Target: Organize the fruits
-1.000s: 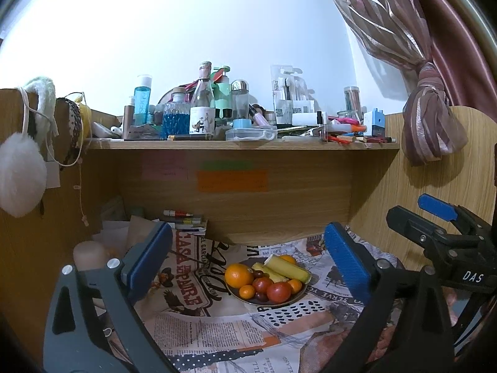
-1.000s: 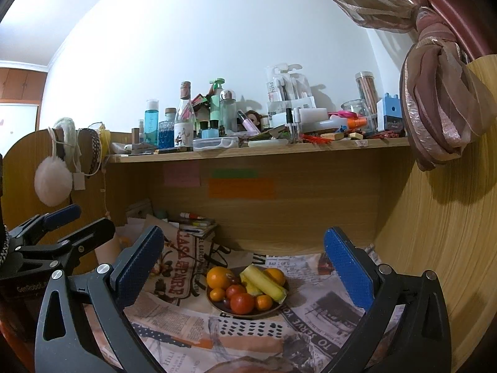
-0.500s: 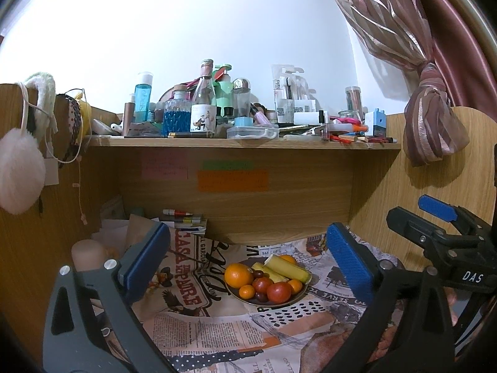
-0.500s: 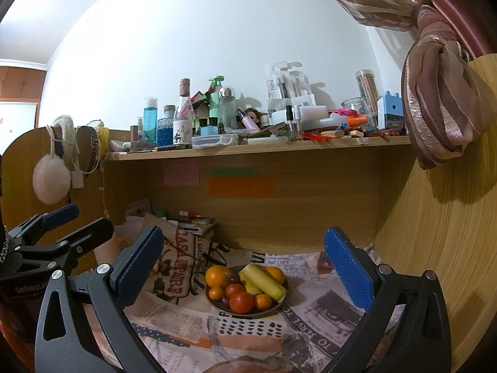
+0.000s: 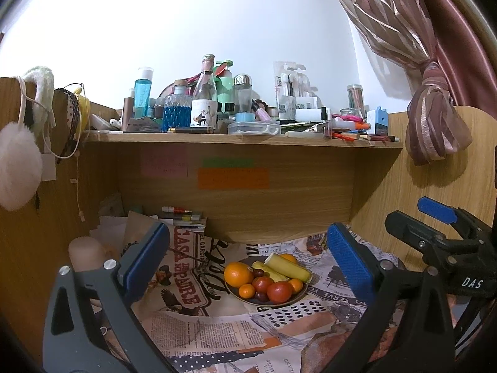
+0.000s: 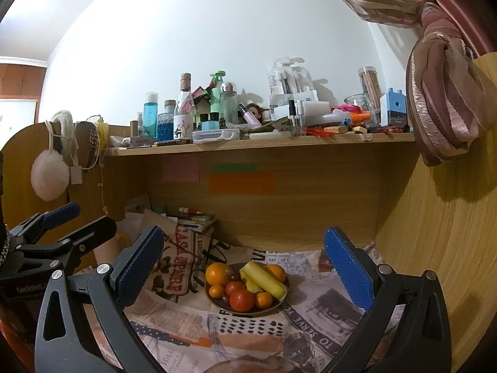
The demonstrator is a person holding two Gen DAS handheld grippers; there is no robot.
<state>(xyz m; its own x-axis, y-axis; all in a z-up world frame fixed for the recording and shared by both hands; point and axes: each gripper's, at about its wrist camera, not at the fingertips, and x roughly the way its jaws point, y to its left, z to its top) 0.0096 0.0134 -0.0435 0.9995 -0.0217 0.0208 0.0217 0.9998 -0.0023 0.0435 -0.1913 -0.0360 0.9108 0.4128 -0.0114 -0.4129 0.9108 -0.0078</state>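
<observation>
round dark plate (image 5: 298,296) | lower centre of frame | heaped: large orange (image 5: 238,274), red tomatoes (image 5: 279,292), yellow-green banana pieces (image 5: 291,268), small tangerines (image 5: 247,291)

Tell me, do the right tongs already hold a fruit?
No, the right tongs are open and empty, short of the fruit plate.

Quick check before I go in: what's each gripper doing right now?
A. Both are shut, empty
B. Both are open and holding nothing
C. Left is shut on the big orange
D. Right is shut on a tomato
B: the left gripper and right gripper both stand wide open with bare pads, short of the plate, where the fruit lies untouched.
</observation>
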